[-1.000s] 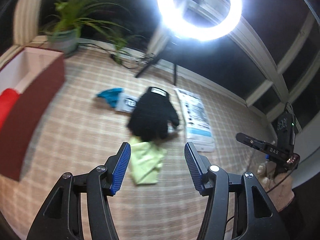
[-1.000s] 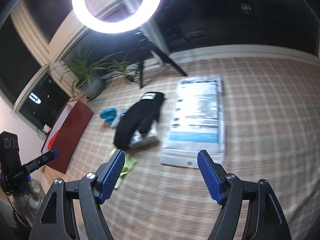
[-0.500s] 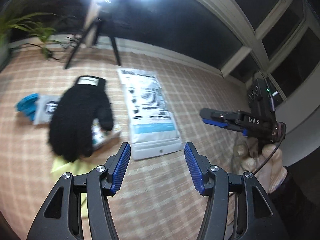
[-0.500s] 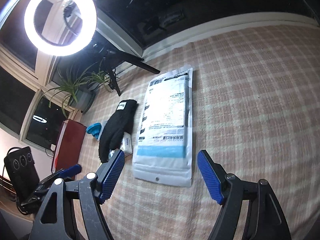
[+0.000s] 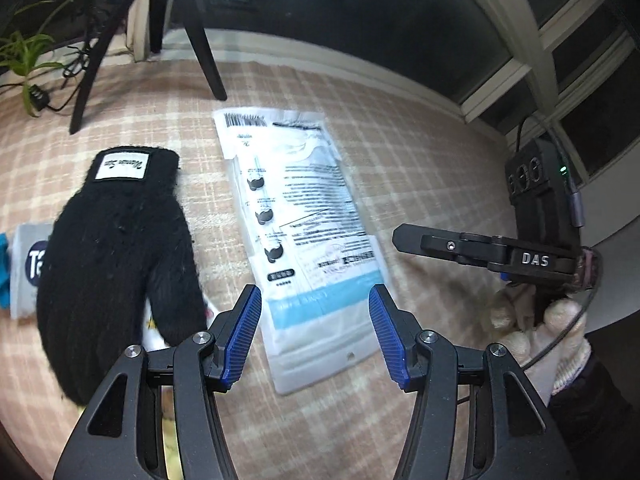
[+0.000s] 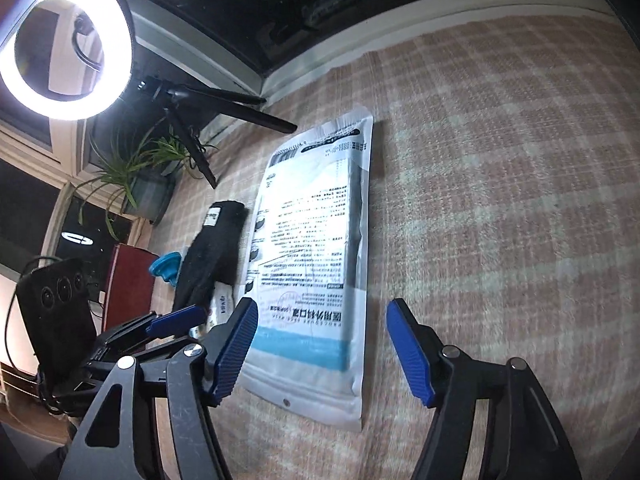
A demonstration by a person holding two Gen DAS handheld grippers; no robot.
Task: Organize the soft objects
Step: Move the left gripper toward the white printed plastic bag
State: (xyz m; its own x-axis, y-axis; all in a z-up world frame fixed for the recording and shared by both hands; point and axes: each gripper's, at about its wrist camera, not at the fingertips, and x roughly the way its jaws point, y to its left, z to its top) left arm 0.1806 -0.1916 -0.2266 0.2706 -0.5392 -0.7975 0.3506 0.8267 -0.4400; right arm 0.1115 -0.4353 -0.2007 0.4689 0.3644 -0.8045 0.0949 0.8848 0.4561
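A white plastic mask pack lies flat on the checked cloth. My left gripper hovers open over its near end with nothing between the pads. My right gripper hangs over the same end. Its jaws are closing, but they stand apart and grip nothing. Left of the pack lies a black knitted glove, partly on top of a tissue packet. A blue item sits beyond the glove. In the left wrist view a gloved hand holds the right gripper beside the pack.
A ring light on a tripod stands at the back, with a potted plant beside it. A dark red box sits at the far left. Checked cloth stretches right of the pack. Dark windows line the back.
Both grippers swung across and down from the glove and yellow cloth to the mask pack, which now looms under both. The right jaws have narrowed a little. The left jaws kept their width.
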